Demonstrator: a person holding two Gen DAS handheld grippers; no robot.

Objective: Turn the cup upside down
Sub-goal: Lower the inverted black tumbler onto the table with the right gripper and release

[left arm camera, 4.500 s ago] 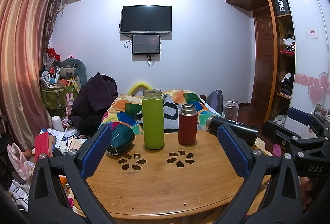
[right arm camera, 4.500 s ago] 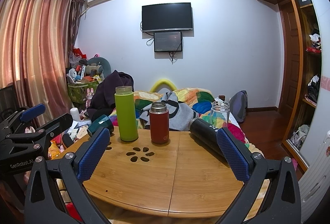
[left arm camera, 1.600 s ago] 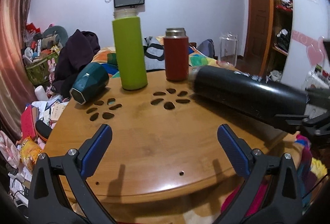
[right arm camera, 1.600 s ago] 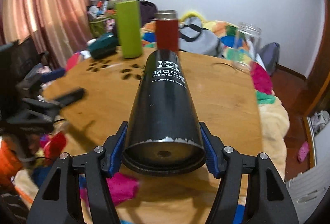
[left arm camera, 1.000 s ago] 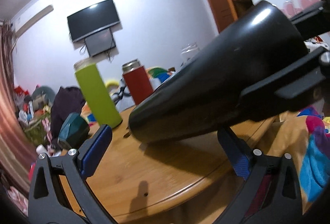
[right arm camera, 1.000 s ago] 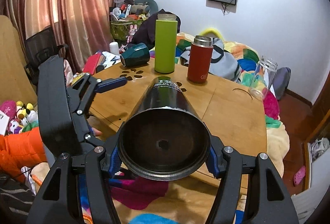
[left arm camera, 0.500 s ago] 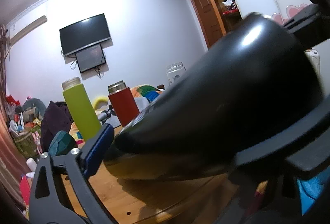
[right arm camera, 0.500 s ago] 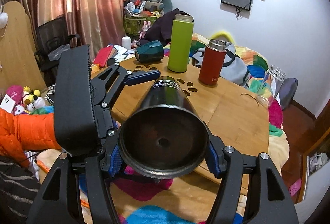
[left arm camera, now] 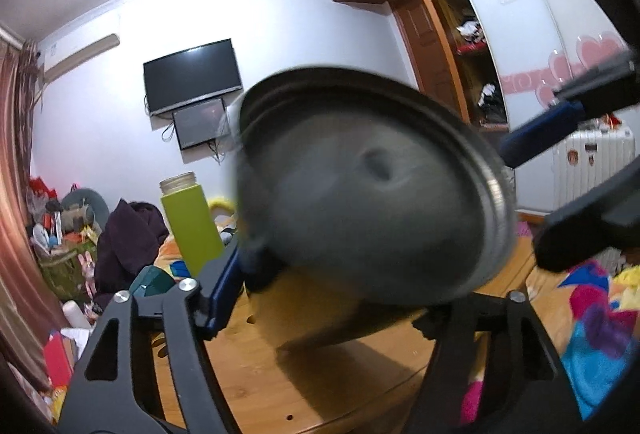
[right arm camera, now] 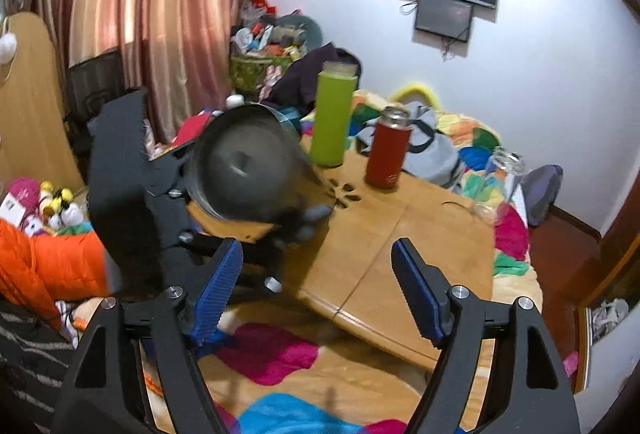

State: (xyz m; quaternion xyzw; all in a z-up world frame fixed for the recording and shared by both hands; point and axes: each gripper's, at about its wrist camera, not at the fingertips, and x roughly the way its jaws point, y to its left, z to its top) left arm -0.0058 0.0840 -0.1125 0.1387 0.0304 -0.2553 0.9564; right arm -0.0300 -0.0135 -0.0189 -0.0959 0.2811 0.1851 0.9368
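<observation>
The black cup (right arm camera: pixel 244 170) was held between the fingers of the left gripper (left arm camera: pixel 332 282), its round end turned toward both cameras above the near edge of the wooden table (right arm camera: pixel 400 230). The right gripper (right arm camera: pixel 316 286) was seen with its blue pads (right arm camera: pixel 416 294) spread wide and nothing between them, the cup at its 11 o'clock. A green bottle (right arm camera: pixel 332 114) and a red flask (right arm camera: pixel 386 150) were stood upright at 12 o'clock.

Black cup (left arm camera: pixel 372 194) tilted, open mouth toward camera; held above table edge.
</observation>
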